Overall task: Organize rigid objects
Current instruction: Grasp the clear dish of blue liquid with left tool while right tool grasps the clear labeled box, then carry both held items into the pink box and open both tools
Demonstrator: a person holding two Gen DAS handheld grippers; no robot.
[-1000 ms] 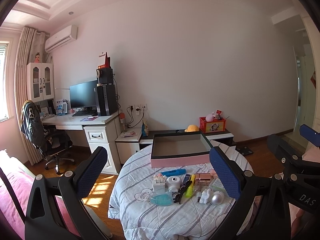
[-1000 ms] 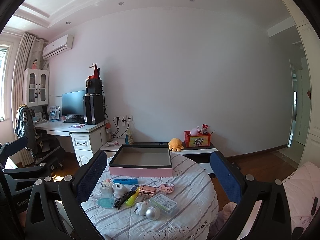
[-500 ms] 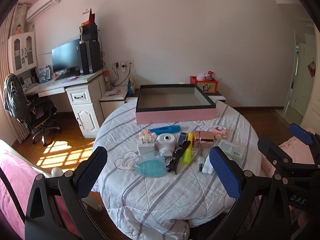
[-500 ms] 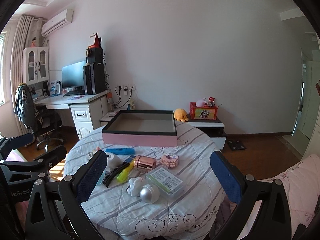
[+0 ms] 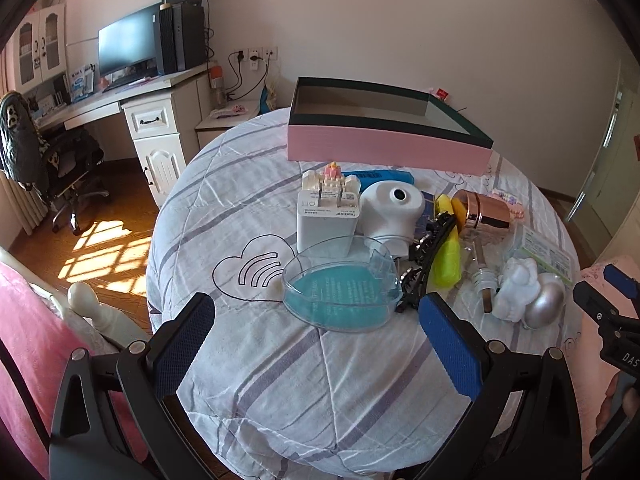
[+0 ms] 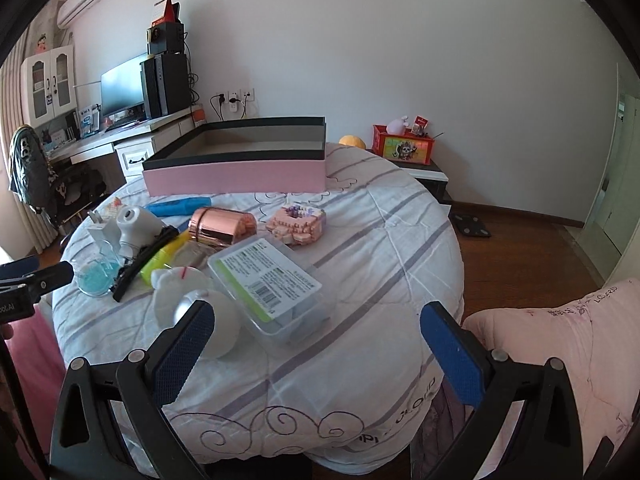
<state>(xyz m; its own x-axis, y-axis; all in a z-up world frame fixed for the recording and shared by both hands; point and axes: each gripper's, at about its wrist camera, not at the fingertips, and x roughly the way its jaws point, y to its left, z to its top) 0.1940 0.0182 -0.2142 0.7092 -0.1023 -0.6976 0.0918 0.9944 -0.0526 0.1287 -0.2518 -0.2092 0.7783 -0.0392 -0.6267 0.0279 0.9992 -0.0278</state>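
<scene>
A pink box with a dark rim (image 5: 384, 148) (image 6: 236, 174) stands open and empty at the far side of the round table. Before it lie several small objects: a clear heart-shaped case with a blue base (image 5: 340, 288), a white charger (image 5: 326, 224), a white camera-like device (image 5: 390, 210), a yellow highlighter (image 5: 446, 248), a rose-gold cylinder (image 6: 222, 227), a clear plastic case with a label (image 6: 268, 280), a pink block model (image 6: 298, 224), a white figurine (image 5: 516, 288) and a silver egg (image 5: 544, 306). My left gripper (image 5: 316, 348) is open just before the heart case. My right gripper (image 6: 316, 356) is open before the labelled case.
The table wears a striped white cloth (image 5: 280, 380). A pink bed (image 5: 32, 320) lies left, a pink quilt (image 6: 560, 340) right. A desk with monitor (image 5: 128, 44) and a chair (image 5: 48, 156) stand at the back left. A red box (image 6: 402, 148) sits on a low stand.
Both grippers have moved forward and tilted down toward the table; the objects now look much nearer. Both stay open and empty.
</scene>
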